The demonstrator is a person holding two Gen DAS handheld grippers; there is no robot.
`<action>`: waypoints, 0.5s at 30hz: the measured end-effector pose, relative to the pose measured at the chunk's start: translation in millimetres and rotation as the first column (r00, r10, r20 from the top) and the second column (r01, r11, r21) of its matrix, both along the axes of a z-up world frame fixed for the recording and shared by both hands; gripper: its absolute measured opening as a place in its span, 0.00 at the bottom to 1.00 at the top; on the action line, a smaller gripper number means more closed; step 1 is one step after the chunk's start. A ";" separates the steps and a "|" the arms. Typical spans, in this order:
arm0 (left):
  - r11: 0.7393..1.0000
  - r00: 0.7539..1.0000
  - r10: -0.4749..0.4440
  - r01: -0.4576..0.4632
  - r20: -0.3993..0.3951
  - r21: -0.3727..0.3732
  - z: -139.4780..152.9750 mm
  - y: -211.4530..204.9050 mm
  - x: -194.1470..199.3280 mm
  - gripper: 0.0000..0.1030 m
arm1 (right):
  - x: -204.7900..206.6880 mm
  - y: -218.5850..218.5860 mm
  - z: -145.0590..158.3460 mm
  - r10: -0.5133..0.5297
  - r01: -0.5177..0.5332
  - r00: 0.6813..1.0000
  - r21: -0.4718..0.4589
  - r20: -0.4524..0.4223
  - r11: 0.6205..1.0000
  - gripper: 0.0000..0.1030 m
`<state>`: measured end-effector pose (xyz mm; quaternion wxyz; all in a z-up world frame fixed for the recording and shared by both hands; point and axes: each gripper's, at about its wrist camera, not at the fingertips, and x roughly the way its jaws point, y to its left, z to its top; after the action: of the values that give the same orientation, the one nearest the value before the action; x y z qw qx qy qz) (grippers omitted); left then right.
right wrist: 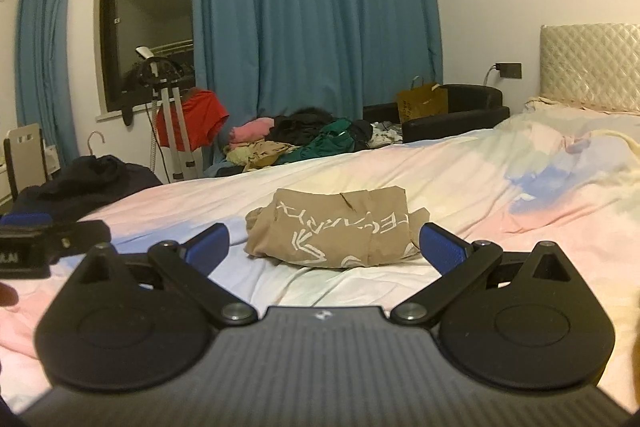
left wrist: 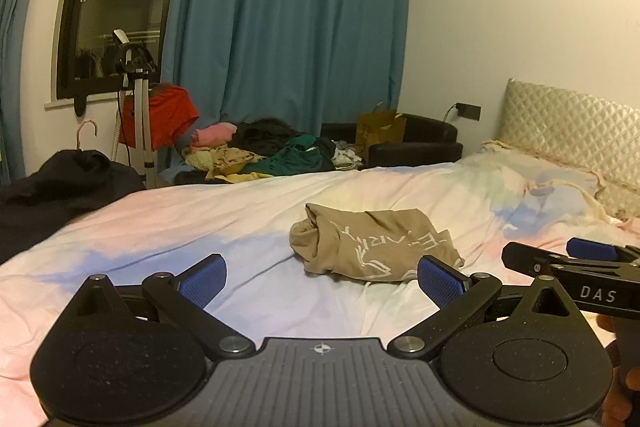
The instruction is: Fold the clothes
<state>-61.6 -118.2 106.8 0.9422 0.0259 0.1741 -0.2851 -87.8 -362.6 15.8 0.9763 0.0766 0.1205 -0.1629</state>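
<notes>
A tan T-shirt with white lettering lies folded in a compact bundle on the pastel bed sheet. It also shows in the right wrist view. My left gripper is open and empty, a little short of the shirt and low over the sheet. My right gripper is open and empty, just in front of the shirt. The right gripper shows at the right edge of the left wrist view. The left gripper shows at the left edge of the right wrist view.
A pile of mixed clothes lies beyond the far edge of the bed. A dark garment lies at the bed's left corner. A tripod, a red garment, blue curtains, a black armchair and a quilted headboard stand around.
</notes>
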 end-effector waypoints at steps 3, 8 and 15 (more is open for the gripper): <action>1.000 1.000 -0.001 0.001 -0.001 -0.006 2.1 0.7 -0.7 0.99 | 0.2 1.5 -0.5 -0.012 0.012 1.000 -0.011 -0.010 1.000 1.00; 1.000 1.000 0.013 -0.013 -0.007 -0.008 3.6 1.1 0.7 0.99 | -0.2 1.6 -0.1 -0.014 0.014 1.000 -0.016 -0.014 1.000 1.00; 0.999 0.999 0.036 -0.036 -0.008 0.003 3.3 -0.1 -0.1 0.99 | -1.7 0.4 0.3 -0.021 0.021 1.000 -0.011 -0.015 1.000 1.00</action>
<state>-61.7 -118.3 110.1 0.9465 0.0231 0.1786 -0.2679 -89.5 -362.2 16.1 0.9740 0.0712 0.1262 -0.1744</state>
